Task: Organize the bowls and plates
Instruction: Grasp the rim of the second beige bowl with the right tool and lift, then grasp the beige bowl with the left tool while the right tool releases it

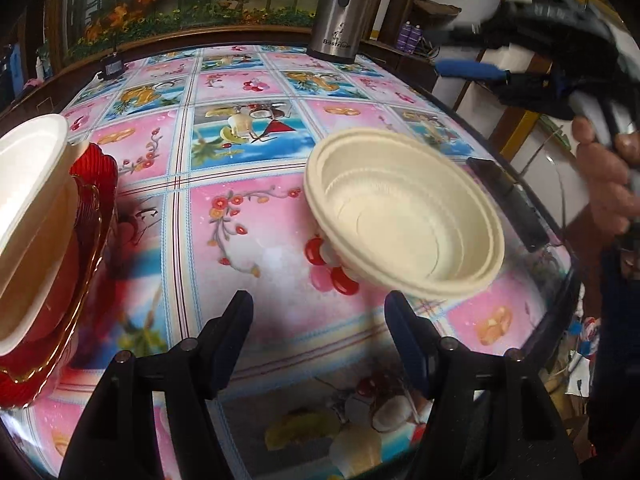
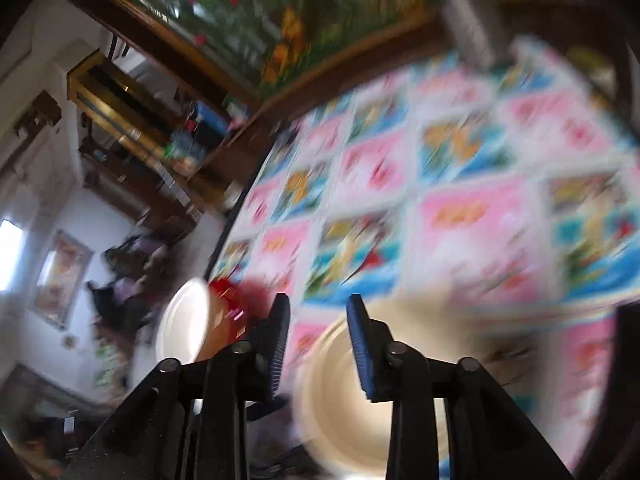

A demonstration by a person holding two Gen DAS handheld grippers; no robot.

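The left wrist view is sharp: the left gripper (image 1: 320, 316) has its jaws spread wide with nothing between them, above the patterned counter (image 1: 240, 208). Cream bowls (image 1: 404, 216) sit nested at centre right; a white bowl (image 1: 32, 184) rests on red plates (image 1: 92, 216) at the left edge. A steel flask (image 1: 340, 8) stands at the top. The right wrist view is smeared: the right gripper (image 2: 318, 316) has its jaws partly apart, empty, over the cream bowls (image 2: 340, 400).
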